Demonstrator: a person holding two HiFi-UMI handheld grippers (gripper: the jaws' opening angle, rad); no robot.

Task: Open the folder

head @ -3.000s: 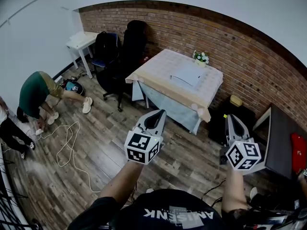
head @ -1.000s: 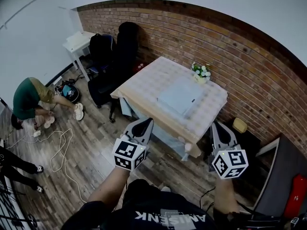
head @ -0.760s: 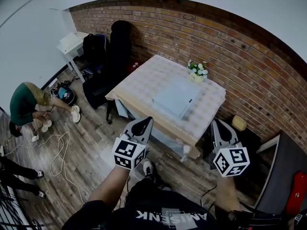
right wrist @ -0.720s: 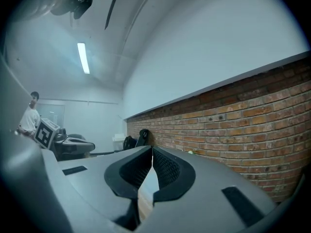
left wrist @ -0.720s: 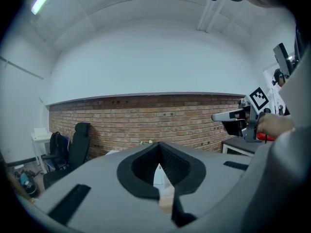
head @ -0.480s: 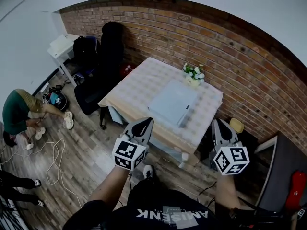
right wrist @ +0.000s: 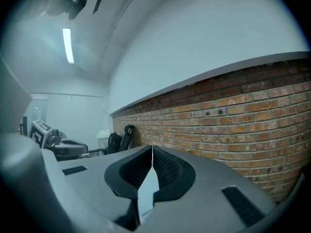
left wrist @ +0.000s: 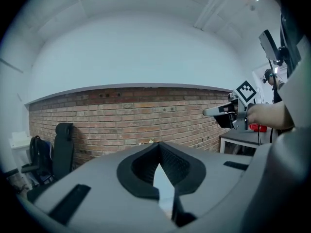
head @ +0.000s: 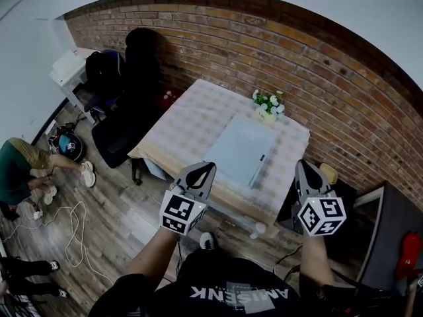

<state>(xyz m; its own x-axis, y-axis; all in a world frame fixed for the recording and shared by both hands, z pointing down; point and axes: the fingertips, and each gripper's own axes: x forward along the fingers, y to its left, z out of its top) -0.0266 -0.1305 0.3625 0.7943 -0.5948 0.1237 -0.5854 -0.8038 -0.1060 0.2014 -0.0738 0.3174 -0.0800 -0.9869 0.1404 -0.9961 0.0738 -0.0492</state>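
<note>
A pale blue folder (head: 240, 149) lies shut and flat on the table (head: 184, 125), which wears a checked cloth, with a dark pen (head: 256, 171) along its right edge. In the head view my left gripper (head: 209, 166) is held in the air short of the table's near edge, jaws shut and empty. My right gripper (head: 302, 165) hangs level with it off the table's right corner, also shut and empty. Both gripper views show closed jaw tips (left wrist: 158, 144) (right wrist: 152, 147) pointing at the brick wall; the folder is hidden there.
A small vase of white flowers (head: 268, 104) stands at the table's far edge. Dark office chairs (head: 125, 98) stand left of the table, a white side table (head: 66, 67) beyond them. A person (head: 20, 170) crouches at far left near a cable on the floor. A dark cabinet (head: 377, 223) is at right.
I have walked closer to the table: it and the folder have grown and shifted toward the frame's middle. Both grippers stayed shut and have come up to the table's near edge.
</note>
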